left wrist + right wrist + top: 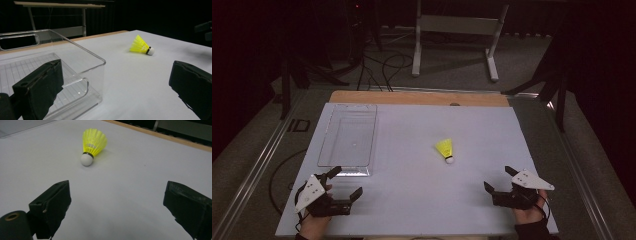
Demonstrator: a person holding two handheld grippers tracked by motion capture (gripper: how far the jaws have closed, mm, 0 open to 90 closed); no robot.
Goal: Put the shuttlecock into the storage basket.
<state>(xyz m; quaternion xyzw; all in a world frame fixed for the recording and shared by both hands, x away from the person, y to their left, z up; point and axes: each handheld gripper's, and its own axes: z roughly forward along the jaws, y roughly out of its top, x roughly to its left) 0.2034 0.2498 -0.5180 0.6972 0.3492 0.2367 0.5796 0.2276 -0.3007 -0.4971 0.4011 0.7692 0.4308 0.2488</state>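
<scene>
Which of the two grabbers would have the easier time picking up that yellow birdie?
Probably the right gripper: the shuttlecock lies nearer to it, straight ahead between its wide-open jaws, white tip toward it. The left gripper, also open, sits farther off, beside the clear bin.

Only readable mark: "ID" in pale letters on the dark floor (298,125) just left of the table (422,200), high view. No legible text, labels or brands on the clear plastic bin (348,137), the yellow shuttlecock (445,149) or elsewhere.
</scene>
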